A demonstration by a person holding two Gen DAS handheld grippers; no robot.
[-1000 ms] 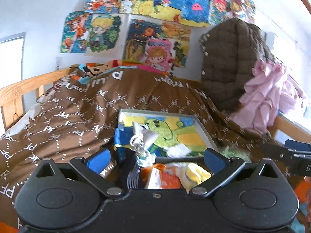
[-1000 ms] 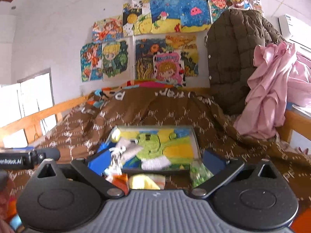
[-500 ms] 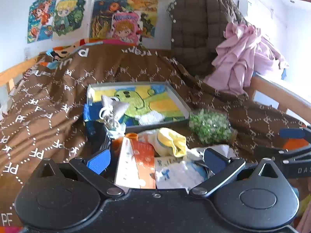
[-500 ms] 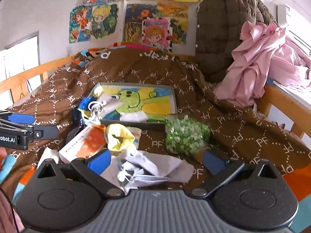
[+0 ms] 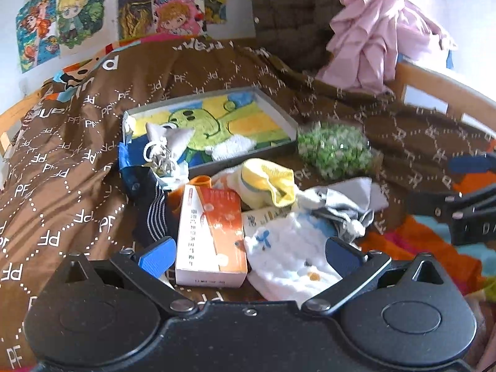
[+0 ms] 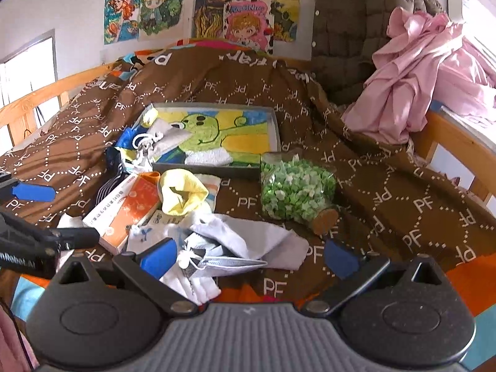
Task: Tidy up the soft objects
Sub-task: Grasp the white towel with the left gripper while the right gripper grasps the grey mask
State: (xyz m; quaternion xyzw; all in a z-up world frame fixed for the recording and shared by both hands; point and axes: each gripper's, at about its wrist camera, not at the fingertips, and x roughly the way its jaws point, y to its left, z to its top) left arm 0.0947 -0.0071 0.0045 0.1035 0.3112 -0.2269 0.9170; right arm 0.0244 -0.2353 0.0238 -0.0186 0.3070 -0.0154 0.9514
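A pile of soft things lies on the brown bedspread (image 5: 62,161). It holds a yellow sock (image 5: 266,183), a white sock with a blue bow (image 5: 288,248), a grey sock (image 5: 338,201) and a dark striped sock (image 5: 152,207). My left gripper (image 5: 248,254) hangs open just over the white sock and an orange-and-white box (image 5: 210,235). My right gripper (image 6: 249,257) is open too, above a white cloth (image 6: 248,238) and a face mask (image 6: 217,262). The yellow sock (image 6: 183,193) sits farther back. Neither gripper holds anything.
A framed green cartoon picture (image 6: 214,138) lies flat behind the pile, with keys and a grey pouch (image 6: 167,138) on its left corner. A jar of green beads (image 6: 297,189) lies on its side. Pink clothes (image 6: 412,93) and a brown jacket (image 6: 350,31) hang at the right rail.
Both grippers have tipped down and come closer to the pile. The socks, box and jar now fill the lower view. Both stay open.
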